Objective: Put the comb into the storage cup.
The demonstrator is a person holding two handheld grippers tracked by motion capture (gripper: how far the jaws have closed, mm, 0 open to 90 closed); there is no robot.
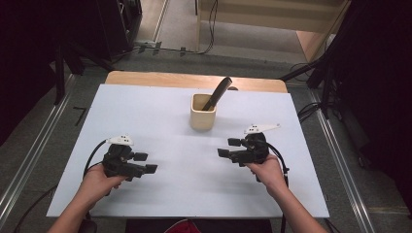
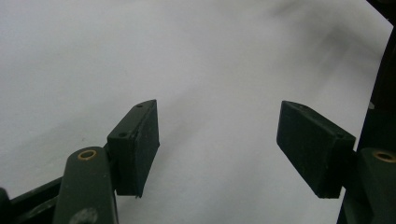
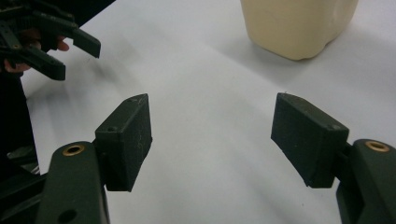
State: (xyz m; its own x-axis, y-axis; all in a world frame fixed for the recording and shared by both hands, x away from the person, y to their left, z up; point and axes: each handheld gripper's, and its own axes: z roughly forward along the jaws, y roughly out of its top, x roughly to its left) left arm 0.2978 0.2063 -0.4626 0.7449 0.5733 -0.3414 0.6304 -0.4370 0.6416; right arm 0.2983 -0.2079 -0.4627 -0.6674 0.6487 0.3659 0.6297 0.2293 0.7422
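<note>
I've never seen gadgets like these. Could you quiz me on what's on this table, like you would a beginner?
1. True or false: the left gripper is squeezing something between its fingers.
2. What stands in the cream cup?
A. a dark comb
B. a red pen
C. nothing
3. Fill in: the cup stands nearer the ____ gripper.

Key:
1. False. Its fingers are spread over the bare white table.
2. A. The dark comb leans out past the rim, tilted to the right.
3. Right. The right gripper is also open; the right gripper view shows the cup just ahead of it.
</note>
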